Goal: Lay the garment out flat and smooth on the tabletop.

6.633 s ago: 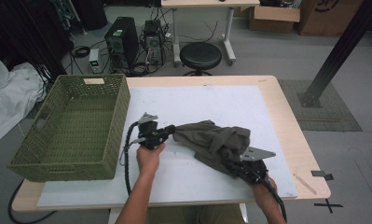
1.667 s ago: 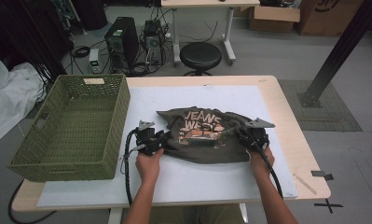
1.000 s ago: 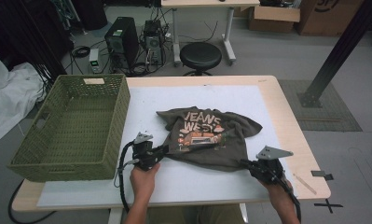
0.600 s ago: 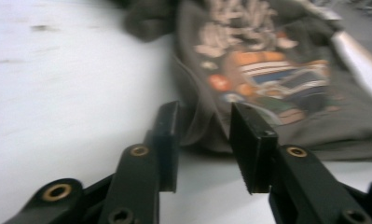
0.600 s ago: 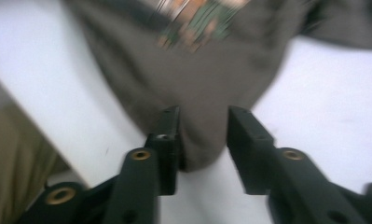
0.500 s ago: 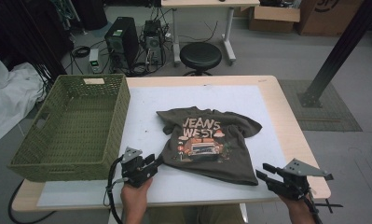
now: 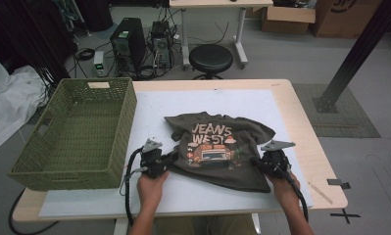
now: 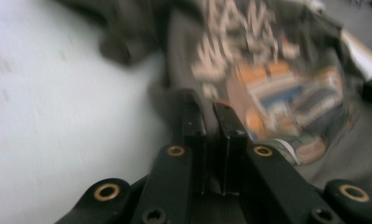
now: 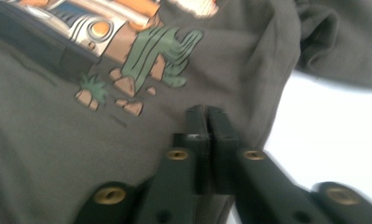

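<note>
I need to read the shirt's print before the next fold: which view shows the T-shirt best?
The high view: the whole T-shirt lies print-up on the table, both sleeves visible. The left gripper view shows its printed middle, blurred. The right gripper view shows sharp fabric and the print's cactus corner.

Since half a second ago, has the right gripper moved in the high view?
Yes. The right gripper has moved from the table's near right corner inward, toward the basket, to the T-shirt's right edge. Its jaws have just closed.

We see a lab or workshop: behind the desk [image 7: 301,122] stand computer towers [image 7: 128,43] amid tangled cables [image 7: 85,53], a round stool [image 7: 211,58], cardboard boxes [image 7: 286,18] and a black metal strut [image 7: 357,51] bolted to the floor.
</note>
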`<state>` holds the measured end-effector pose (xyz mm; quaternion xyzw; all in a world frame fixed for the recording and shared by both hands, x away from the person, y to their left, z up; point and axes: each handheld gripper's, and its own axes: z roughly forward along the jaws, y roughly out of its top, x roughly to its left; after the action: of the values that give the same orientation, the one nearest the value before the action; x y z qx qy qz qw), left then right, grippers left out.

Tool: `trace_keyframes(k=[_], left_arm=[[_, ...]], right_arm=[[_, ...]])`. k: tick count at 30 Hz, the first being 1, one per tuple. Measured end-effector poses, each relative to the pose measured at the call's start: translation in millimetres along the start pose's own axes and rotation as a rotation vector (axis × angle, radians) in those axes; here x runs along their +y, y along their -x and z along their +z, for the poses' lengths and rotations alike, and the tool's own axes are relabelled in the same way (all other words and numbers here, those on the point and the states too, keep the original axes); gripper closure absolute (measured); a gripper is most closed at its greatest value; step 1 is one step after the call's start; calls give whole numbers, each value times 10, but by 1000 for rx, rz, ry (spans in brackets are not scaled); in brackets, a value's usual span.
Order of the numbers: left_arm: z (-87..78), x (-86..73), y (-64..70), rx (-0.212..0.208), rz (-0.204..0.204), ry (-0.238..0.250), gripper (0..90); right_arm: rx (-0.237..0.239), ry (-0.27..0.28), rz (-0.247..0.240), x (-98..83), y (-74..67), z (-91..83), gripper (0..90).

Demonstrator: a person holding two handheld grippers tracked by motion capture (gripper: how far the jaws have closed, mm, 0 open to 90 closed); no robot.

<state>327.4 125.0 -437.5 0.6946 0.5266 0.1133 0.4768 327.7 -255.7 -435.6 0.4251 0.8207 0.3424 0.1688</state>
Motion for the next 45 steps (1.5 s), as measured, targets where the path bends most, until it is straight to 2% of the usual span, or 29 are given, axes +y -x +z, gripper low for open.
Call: trace_keyframes(k=[1, 3, 5, 7, 8, 9, 10, 12, 14, 16, 18, 20, 23, 26, 28, 31, 33, 34, 36, 38, 39, 41, 43, 44, 45], left_arm=[[35, 59, -15, 10, -7, 17, 851], [134, 157, -44, 27, -18, 30, 851], [249, 211, -49, 53, -3, 30, 847], [320, 217, -54, 69, -32, 27, 809], [324, 211, -53, 80, -44, 26, 738], [313, 200, -55, 83, -49, 22, 673], [285, 188, -57, 83, -45, 19, 652], [179, 154, -73, 91, -35, 29, 601], [34, 87, -95, 88, -40, 55, 587], [-71, 16, -102, 86, -29, 56, 588], [-139, -60, -95, 79, -9, 41, 587], [-189, -125, -82, 89, 7, 39, 584], [-264, -208, -68, 107, 10, 51, 571], [-346, -261, -51, 109, 9, 66, 569], [-407, -305, -36, 105, 25, 62, 573], [-413, -354, -38, 78, 54, 4, 578], [-378, -373, -43, 94, 74, -24, 589], [-348, -354, -52, 100, 64, -45, 591], [-282, -308, -59, 121, 47, -55, 598], [-182, -251, -78, 137, 24, -83, 612], [-159, -234, -77, 141, 23, -85, 619], [-102, -199, -55, 158, 46, -96, 642], [-62, -174, -20, 194, 80, -109, 712], [-54, -168, -28, 180, 79, -109, 761], [-50, -169, -33, 163, 60, -107, 858]], right_arm=[[-9, 11, 2, 27, 19, 14, 892], [-62, 58, 26, 86, 79, 65, 892], [-121, 83, 32, 119, 109, 126, 891], [-173, 76, 34, 142, 111, 207, 877], [-192, 62, 29, 144, 100, 239, 836], [-184, 59, 33, 138, 94, 251, 787], [-183, 67, 38, 120, 85, 237, 727], [-180, 101, 52, 54, 85, 155, 682], [-174, 130, 75, -30, 103, 43, 647], [-162, 147, 96, -147, 111, -91, 618], [-122, 142, 114, -250, 115, -177, 571], [-102, 124, 121, -324, 102, -234, 558], [-76, 133, 134, -425, 54, -321, 557], [-58, 119, 116, -467, 4, -344, 565], [-43, 114, 109, -476, -14, -339, 571], [-41, 109, 103, -476, -35, -339, 571], [-40, 97, 98, -468, -52, -321, 570], [-40, 93, 99, -465, -58, -311, 570], [-43, 80, 98, -461, -75, -274, 569], [-52, 89, 105, -463, -89, -258, 570], [-54, 91, 108, -462, -92, -258, 570], [-55, 91, 105, -462, -93, -258, 570], [-57, 91, 104, -464, -94, -257, 571], [-59, 90, 103, -462, -96, -255, 574], [-61, 91, 102, -460, -100, -250, 594]])
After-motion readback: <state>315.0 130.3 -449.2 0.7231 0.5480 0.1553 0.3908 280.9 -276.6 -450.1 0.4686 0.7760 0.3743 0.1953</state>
